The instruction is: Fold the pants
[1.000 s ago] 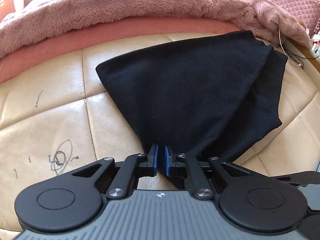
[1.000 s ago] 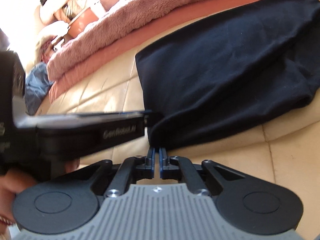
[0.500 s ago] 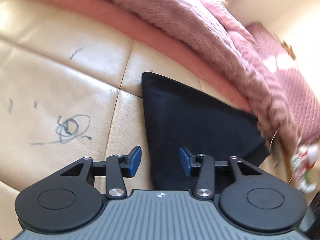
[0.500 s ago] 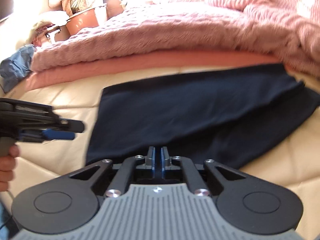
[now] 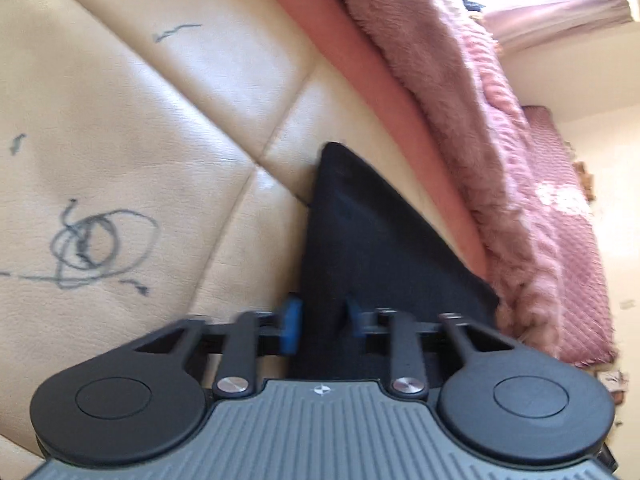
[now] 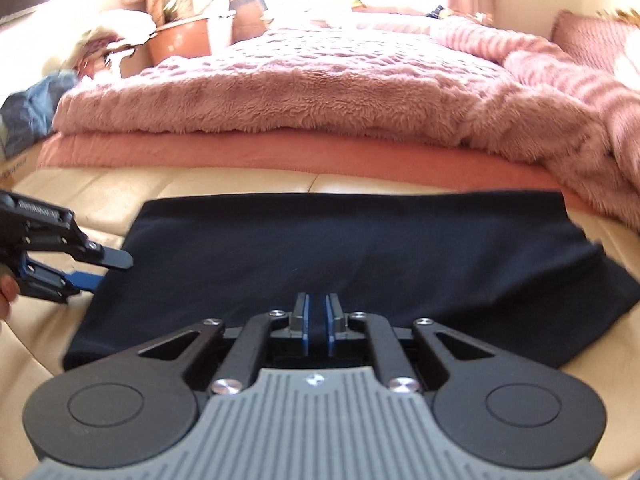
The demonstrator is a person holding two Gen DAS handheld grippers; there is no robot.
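Flat on cream leather, soft black pants (image 6: pixel 340 256) sit pinched in right gripper (image 6: pixel 316 316); left gripper (image 5: pixel 320 316) gapes.

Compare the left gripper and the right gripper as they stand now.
The left gripper has its jaws apart, straddling the edge of the black pants; the right gripper has its jaws nearly together on the near edge. The left sits at the pants' left side, the right at the near middle. Both have blue pads.

- You see the black pants (image 6: pixel 352 256) folded into a flat, wide rectangle on the cream leather cushion (image 6: pixel 520 372).
- Their far edge runs near the pink blanket (image 6: pixel 320 96).
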